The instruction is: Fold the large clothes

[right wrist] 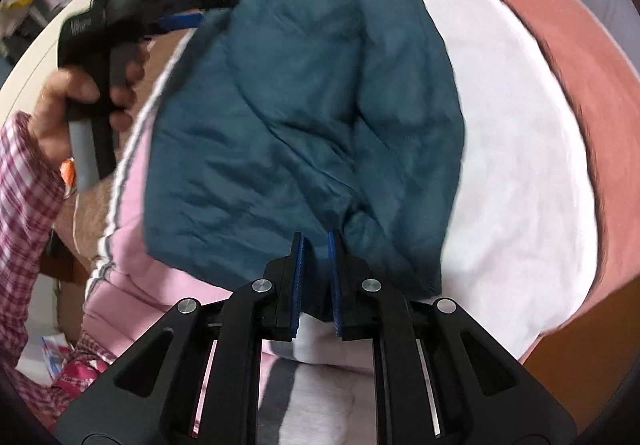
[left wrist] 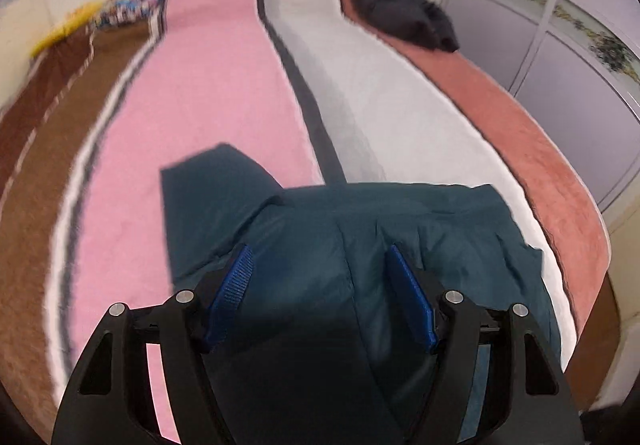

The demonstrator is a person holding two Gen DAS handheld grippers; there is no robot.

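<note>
Bed point(left wrist: 520, 133) under pink and white covers, wardrobe doors beyond. My left gripper point(left wrist: 320, 285) was released, jaws wide above the teal jacket point(right wrist: 304, 117); my right gripper point(right wrist: 316, 273) was nearly clenched at its near hem, whether pinching cloth I could not tell. Jacket lay part-folded across both covers. Judged: mid-fold; next needs a confirmed hem hold.

Pink-white striped blanket point(left wrist: 208, 85), dark bundle point(left wrist: 396, 13), wardrobe doors point(left wrist: 560, 57).
</note>
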